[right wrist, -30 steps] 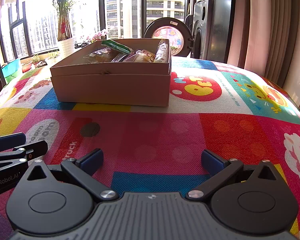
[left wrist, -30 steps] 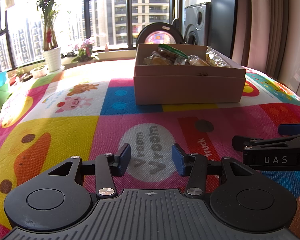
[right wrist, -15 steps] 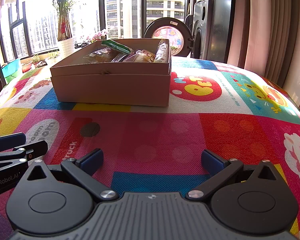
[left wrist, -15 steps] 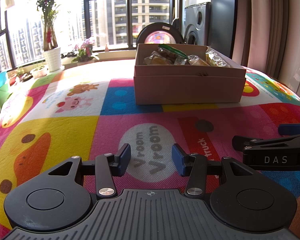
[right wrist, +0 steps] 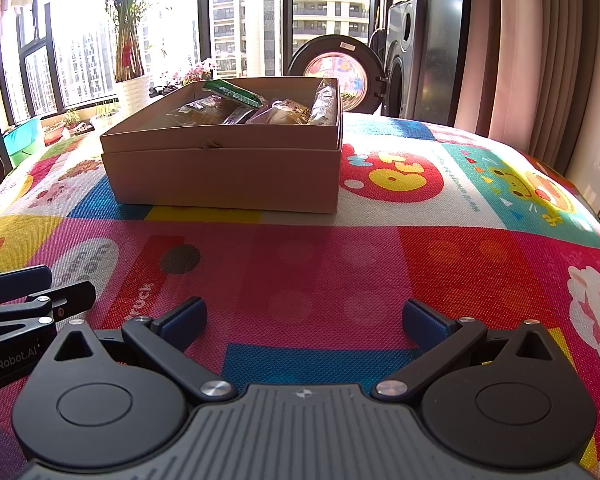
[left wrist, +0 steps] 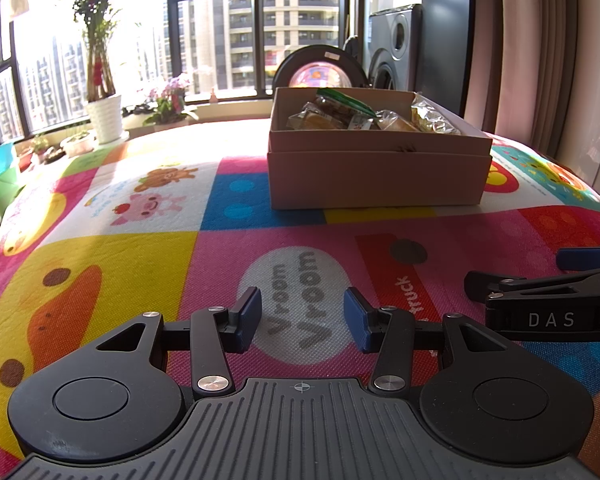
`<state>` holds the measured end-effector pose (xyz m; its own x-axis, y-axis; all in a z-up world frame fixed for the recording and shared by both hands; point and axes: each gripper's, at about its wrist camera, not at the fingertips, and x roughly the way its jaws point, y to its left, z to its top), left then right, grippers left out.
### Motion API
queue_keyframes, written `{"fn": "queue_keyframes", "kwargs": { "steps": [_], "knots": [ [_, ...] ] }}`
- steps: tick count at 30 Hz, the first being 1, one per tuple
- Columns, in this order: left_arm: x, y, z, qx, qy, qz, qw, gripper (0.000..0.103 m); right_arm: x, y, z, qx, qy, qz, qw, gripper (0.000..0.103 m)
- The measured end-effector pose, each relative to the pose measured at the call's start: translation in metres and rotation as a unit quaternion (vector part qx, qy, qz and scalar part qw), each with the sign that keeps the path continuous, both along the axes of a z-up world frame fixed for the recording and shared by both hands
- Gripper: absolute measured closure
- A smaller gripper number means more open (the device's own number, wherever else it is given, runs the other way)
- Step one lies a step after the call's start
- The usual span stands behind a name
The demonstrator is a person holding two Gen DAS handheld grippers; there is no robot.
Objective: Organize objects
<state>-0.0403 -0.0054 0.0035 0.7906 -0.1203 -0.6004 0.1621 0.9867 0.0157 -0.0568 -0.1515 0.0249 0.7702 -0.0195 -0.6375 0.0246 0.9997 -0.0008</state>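
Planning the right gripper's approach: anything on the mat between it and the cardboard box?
Nothing visible. The right gripper, open and empty, faces the cardboard box across bare mat. The left gripper sits off to its left, outside that line.

1. Strong daylight pours through the windows (left wrist: 220, 40) ahead-left of both grippers, overexposed to white glare.
2. Sunlit mat (right wrist: 420, 264) sharp; fisheye bends curtains (left wrist: 540, 52) at the right edge.

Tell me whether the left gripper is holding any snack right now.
No, the left gripper is open with only the colourful mat between its fingers; the snacks lie in the cardboard box.
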Motion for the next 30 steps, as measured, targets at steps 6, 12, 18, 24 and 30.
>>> {"fn": "queue_keyframes", "kwargs": {
  "steps": [6, 12, 18, 24, 30],
  "knots": [
    [-0.0004, 0.0002, -0.0001, 0.0, 0.0, 0.0, 1.0, 0.052, -0.0001, 0.0022, -0.0006, -0.002, 0.0, 0.0, 1.0, 0.0],
    [0.0014, 0.0004, 0.0004, -0.005, 0.001, 0.003, 1.0, 0.05, 0.0001, 0.0012, -0.0009, 0.001, 0.0, 0.0, 1.0, 0.0],
    [0.002, 0.0047, -0.0008, -0.02, 0.002, 0.003, 0.9998, 0.054, 0.0005, 0.0017, -0.001, 0.0, -0.001, 0.0, 1.0, 0.0],
    [0.0011, 0.0013, -0.0009, -0.011, 0.001, 0.004, 0.9999, 0.054, 0.0, 0.0023, -0.0012, 0.0, -0.001, -0.001, 1.0, 0.0],
    [0.001, 0.0018, -0.001, -0.01, 0.001, 0.004, 0.9999, 0.053, -0.0001, 0.0017, -0.0011, 0.0, -0.001, -0.001, 1.0, 0.0]
  ]
}}
